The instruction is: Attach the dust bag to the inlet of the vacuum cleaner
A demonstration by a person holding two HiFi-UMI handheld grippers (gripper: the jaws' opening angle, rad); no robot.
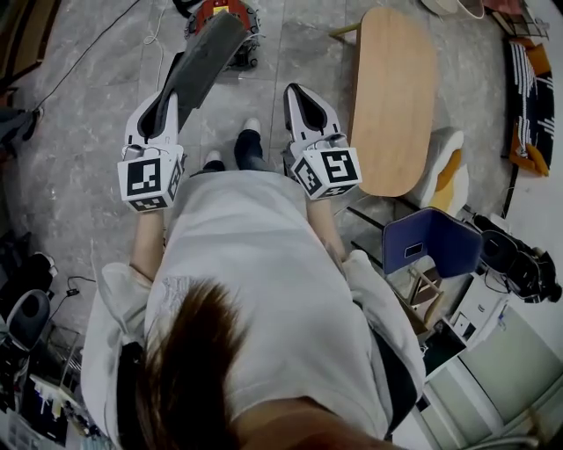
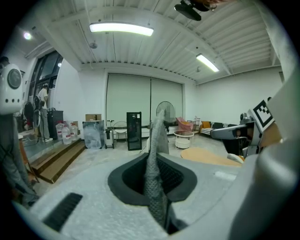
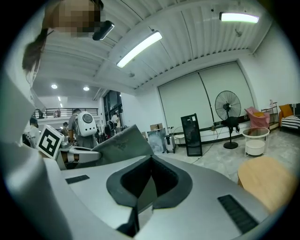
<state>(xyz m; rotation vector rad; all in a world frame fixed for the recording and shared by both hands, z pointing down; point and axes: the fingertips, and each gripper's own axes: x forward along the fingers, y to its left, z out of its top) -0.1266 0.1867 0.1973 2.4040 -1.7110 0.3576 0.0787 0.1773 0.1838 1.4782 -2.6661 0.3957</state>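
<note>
Left gripper [image 1: 174, 77] pinches the grey dust bag [image 1: 211, 53]; right gripper [image 1: 299, 95] closed, empty. I judge this the carry; next, line the bag up with the inlet of the red vacuum cleaner [image 1: 208, 15].

Bright, even light from ceiling tubes [image 2: 121, 29]; fisheye warp and dark vignette at the edges.

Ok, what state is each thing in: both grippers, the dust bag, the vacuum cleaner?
left gripper: shut on the dust bag.
right gripper: shut, empty.
dust bag: held in the air, not attached yet.
vacuum cleaner: on the floor, apart from the bag.
</note>
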